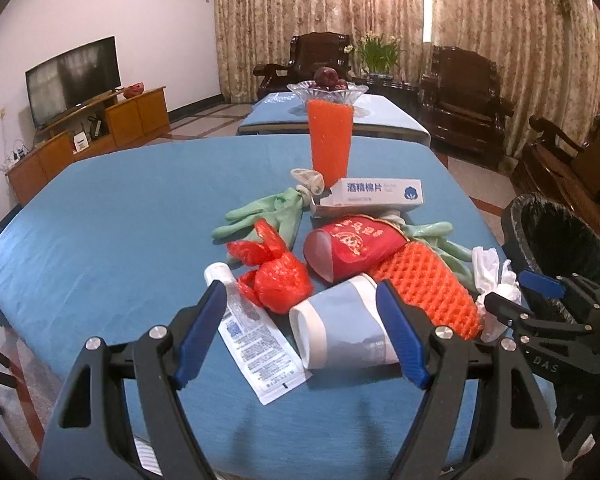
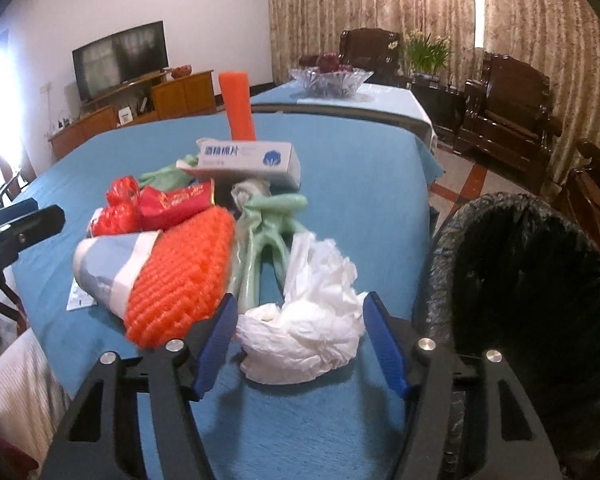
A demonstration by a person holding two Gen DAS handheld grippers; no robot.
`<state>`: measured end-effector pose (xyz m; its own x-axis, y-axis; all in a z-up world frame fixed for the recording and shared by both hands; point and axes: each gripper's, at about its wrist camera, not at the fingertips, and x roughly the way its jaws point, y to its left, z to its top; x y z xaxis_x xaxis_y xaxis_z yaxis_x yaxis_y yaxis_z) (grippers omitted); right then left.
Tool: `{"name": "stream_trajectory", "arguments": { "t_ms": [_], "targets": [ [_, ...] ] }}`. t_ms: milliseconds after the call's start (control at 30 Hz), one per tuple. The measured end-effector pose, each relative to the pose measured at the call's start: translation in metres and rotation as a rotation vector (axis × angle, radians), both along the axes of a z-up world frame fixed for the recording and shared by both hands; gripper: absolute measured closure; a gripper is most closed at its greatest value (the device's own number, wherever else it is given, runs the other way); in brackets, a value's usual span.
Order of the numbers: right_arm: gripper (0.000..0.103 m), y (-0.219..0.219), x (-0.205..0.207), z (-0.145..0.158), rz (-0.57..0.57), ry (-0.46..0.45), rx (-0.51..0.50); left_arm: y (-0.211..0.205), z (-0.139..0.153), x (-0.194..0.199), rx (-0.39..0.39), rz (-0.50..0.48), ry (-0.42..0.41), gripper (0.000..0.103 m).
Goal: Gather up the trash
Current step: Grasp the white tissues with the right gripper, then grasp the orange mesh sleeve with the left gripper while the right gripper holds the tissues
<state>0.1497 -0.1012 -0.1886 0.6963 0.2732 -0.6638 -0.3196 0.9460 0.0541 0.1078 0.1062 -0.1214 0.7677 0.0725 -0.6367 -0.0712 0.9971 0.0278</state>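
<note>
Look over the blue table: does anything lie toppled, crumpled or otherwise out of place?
Yes. Two paper cups lie on their sides: a blue-and-white cup and a red cup. Beside them, a crumpled white tissue and green gloves lie strewn in a loose heap near the black-lined bin.

Matt blue cloth covers the tabletop (image 1: pixel 100 240); the white tissue (image 2: pixel 304 332) looks soft crumpled paper, the orange foam net (image 2: pixel 180 284) ribbed, the red plastic bag (image 1: pixel 272 280) glossy, the bin liner (image 2: pixel 540 280) crinkly black plastic
</note>
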Motion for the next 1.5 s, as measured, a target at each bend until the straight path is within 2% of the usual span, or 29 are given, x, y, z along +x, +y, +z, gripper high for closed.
{"name": "stream_trajectory", "arguments": {
  "t_ms": [100,267,333,433,700,967,1233,1433,1500],
  "targets": [
    [0.05,0.002,0.001,-0.003,0.022,0.015,0.006,-0.003,-0.006,0.002,-0.002,-0.006,0.018,0.028],
    [0.071,0.002,0.0,0.0,0.055,0.02,0.029,-0.009,-0.012,0.004,-0.018,-0.021,0.04,0.028],
    [0.075,0.002,-0.001,0.001,0.059,0.018,0.033,-0.015,-0.016,0.006,-0.016,-0.031,0.054,0.028],
    [0.089,-0.001,-0.004,0.008,0.069,0.001,0.041,-0.023,-0.023,0.007,-0.027,-0.044,0.077,0.028],
    [0.089,-0.012,-0.008,0.022,0.062,-0.028,0.072,-0.045,-0.024,0.005,-0.034,-0.093,0.07,0.028],
    [0.089,-0.031,-0.016,0.05,0.033,-0.088,0.089,-0.066,-0.021,0.007,-0.045,-0.145,0.062,0.03],
    [0.089,-0.052,-0.017,0.049,-0.02,-0.086,0.093,-0.099,-0.026,0.01,-0.031,-0.209,0.045,0.032],
    [0.089,-0.061,-0.02,0.047,-0.041,-0.08,0.106,-0.118,-0.046,0.017,0.028,-0.212,0.068,0.049],
    [0.089,-0.063,-0.019,0.046,-0.046,-0.08,0.109,-0.122,-0.054,0.018,0.052,-0.202,0.075,0.059]
  ]
}}
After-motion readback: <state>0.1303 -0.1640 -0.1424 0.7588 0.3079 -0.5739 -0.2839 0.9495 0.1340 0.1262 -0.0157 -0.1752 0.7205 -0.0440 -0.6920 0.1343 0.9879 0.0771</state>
